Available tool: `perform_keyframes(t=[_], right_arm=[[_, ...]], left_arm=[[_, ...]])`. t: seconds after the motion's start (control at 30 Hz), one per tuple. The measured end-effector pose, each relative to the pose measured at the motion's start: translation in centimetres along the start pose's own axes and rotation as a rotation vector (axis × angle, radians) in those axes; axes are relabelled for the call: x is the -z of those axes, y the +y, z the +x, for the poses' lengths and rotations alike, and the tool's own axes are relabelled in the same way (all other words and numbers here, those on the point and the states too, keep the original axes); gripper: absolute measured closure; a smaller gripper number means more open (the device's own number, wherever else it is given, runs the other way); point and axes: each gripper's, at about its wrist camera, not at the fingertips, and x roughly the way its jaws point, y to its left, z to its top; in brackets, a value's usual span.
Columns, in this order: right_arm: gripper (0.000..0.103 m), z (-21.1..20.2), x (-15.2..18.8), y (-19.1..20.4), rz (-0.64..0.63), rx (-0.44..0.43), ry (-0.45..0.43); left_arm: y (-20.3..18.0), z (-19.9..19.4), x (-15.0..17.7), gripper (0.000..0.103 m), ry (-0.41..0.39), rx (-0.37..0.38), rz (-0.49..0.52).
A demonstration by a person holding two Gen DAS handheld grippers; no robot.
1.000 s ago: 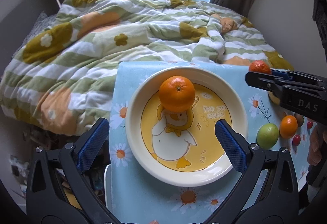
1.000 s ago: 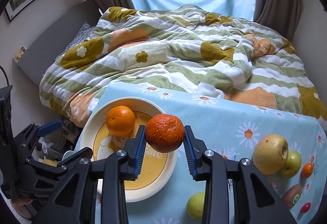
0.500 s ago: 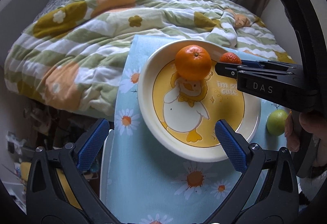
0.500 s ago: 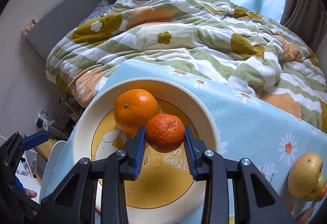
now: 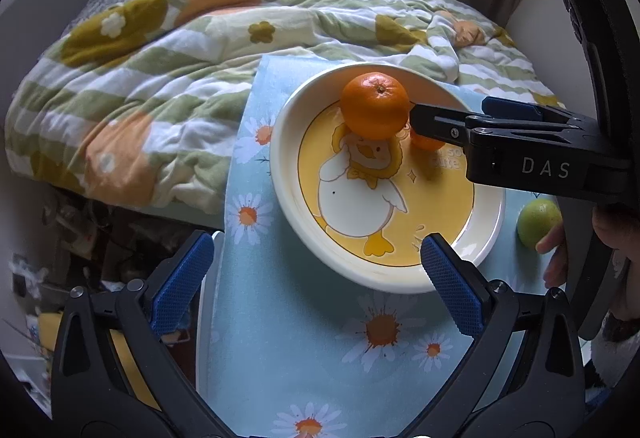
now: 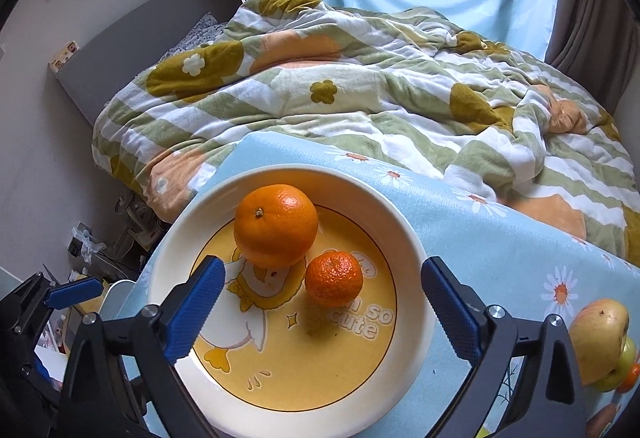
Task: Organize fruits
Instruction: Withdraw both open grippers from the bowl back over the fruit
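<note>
Resting on the duck plate (image 6: 412,250): small mandarin (image 6: 334,279), at 4 o'clock of the big orange (image 6: 276,224), touching. Right tongs (image 6: 320,312) just sprung wide, pads clear of it. Left tongs (image 5: 316,280) wide, empty.

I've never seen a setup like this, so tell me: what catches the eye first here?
Two bright fruits on the duck-print plate: a big orange and a small mandarin just in front of it, between the wide-open fingers of the right gripper. Beyond the daisy tablecloth lies a rumpled green-striped blanket, and more fruit, including a yellowish apple, waits at the right edge.
</note>
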Motion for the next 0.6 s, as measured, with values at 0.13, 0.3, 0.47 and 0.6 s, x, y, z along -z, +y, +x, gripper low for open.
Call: perform_keyframes(t=[0.13, 0.3, 0.47, 0.6], right_arm=[[0.005, -1.5, -0.2, 0.3, 0.01, 0.024, -0.002], [0.005, -3.8, -0.2, 0.7, 0.04, 0.058, 0.024], [0.005, -7.6, 0.9, 0.6, 0.077, 0.103, -0.011], [0.005, -10.6, 2.2, -0.2, 0.115, 0.135, -0.039]], left_arm=[[-0.1, -1.4, -0.5, 0.0, -0.023, 0.002, 0.027], [-0.4, -3.3, -0.7, 0.0, -0.022, 0.04, 0.05], [-0.9, -5.4, -1.0, 0.0, -0.053, 0.026, 0.122], [-1.3, -6.7, -1.9, 0.0, -0.087, 0.048, 0.169]])
